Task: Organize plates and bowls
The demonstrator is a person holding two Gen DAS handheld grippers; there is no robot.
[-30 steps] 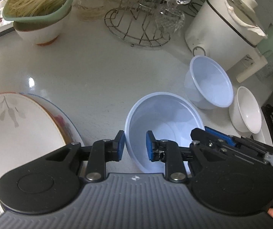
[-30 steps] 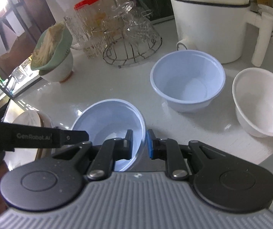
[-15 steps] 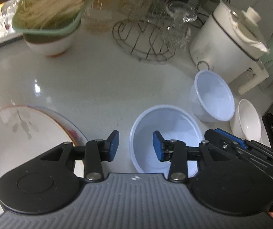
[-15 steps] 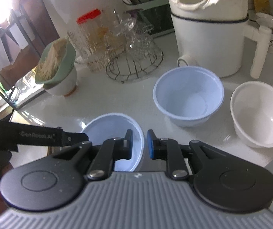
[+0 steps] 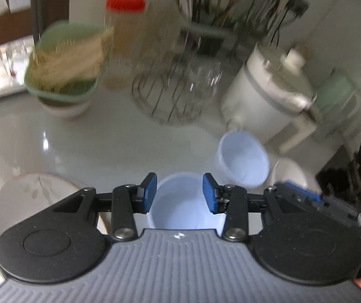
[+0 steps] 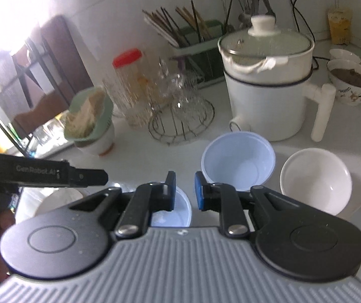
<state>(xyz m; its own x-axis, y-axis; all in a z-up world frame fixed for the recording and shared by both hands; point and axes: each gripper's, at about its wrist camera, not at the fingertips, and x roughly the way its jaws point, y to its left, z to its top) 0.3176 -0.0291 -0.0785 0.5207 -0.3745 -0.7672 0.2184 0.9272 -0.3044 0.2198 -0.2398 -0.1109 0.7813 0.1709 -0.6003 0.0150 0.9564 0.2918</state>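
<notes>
A pale blue bowl [image 5: 180,207] stands on the white counter below my left gripper [image 5: 179,194], which is open and empty above it. It also shows in the right wrist view [image 6: 178,212], left of my right gripper [image 6: 184,190], which is open with a narrow gap and holds nothing. A second pale blue bowl [image 6: 238,164] stands farther back, also in the left wrist view [image 5: 243,162]. A white bowl [image 6: 315,180] sits to its right. A stack of floral plates [image 5: 29,197] lies at the left.
A white electric pot [image 6: 266,96] with a side handle stands behind the bowls. A wire rack with glasses [image 6: 180,116], a red-lidded jar [image 6: 127,85], a green basket of noodles on a white bowl [image 6: 89,123] and a chopstick holder [image 6: 195,50] line the back. A patterned bowl [image 6: 352,83] sits far right.
Both grippers have lifted up and back from the near blue bowl. The left jaws have opened wider; the right jaws have let go of the bowl's rim. The bowl rests on the counter.
</notes>
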